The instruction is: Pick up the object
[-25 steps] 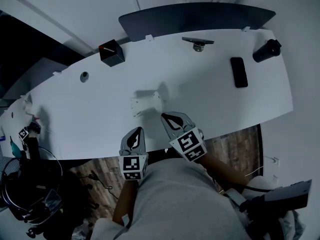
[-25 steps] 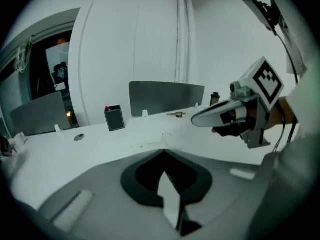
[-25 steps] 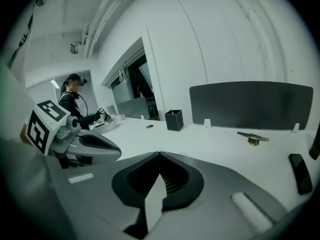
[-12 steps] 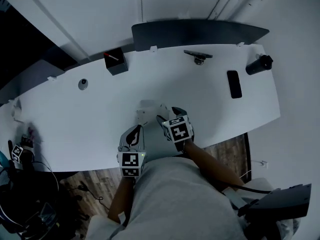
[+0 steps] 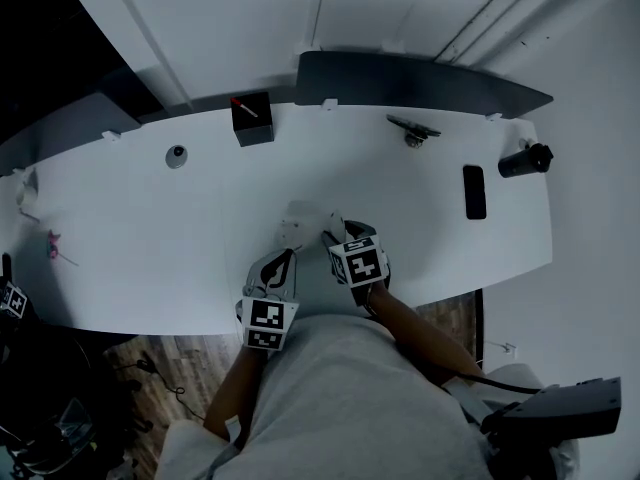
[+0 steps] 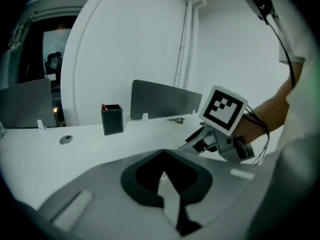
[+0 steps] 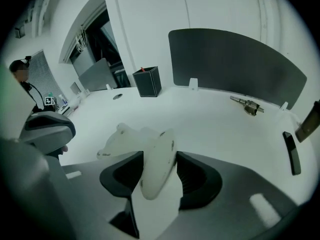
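Though apart earlier, right tongs [image 7: 159, 176] closing round object [image 7: 122, 139], perhaps touching.

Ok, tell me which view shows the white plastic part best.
Right gripper view: the white plastic part sits close and central, its flat flange between the right gripper's closing tongs. Head view shows it small, partly behind that gripper. Left gripper view doesn't show it clearly.

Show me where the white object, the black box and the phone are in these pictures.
white object [image 7: 157, 164], right gripper view, its flat plate
black box [image 7: 146, 85], right gripper view, its front wall
phone [image 5: 474, 191], head view, its middle
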Available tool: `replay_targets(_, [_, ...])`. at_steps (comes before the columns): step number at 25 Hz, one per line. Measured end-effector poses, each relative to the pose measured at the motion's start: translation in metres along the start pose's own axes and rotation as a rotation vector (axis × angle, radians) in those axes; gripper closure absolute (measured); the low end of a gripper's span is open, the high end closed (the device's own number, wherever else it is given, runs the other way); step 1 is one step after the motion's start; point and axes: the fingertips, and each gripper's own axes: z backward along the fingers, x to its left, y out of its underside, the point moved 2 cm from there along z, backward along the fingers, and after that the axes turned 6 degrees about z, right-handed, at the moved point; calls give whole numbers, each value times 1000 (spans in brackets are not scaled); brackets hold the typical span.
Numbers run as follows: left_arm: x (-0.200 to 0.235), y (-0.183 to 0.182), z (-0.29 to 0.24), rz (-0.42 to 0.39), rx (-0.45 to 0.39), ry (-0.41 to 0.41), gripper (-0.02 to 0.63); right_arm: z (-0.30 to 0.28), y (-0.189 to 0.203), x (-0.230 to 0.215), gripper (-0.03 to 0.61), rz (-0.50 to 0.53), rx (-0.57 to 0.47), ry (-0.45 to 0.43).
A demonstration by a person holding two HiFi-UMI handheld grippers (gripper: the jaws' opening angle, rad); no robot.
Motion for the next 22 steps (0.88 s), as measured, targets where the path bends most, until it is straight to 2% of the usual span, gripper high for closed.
replay_targets(4, [0, 2, -1, 0, 7, -2, 612, 0, -1, 0, 383, 62, -2, 1])
replay_targets(9, [5, 4, 2, 15, 7, -28, 612, 0, -2, -1, 388, 75, -19, -10])
replay_targets(15, [21, 1, 12, 28, -12, -87, 612, 14, -14, -7, 399, 88, -97, 2])
replay_targets(19, [29, -2, 16, 44, -26, -115, 612, 19, -17, -14, 403, 34, -118, -22])
replay_targets(22, [29, -3, 17, 51, -28, -120, 612, 21, -14, -19, 405, -64, -132, -71])
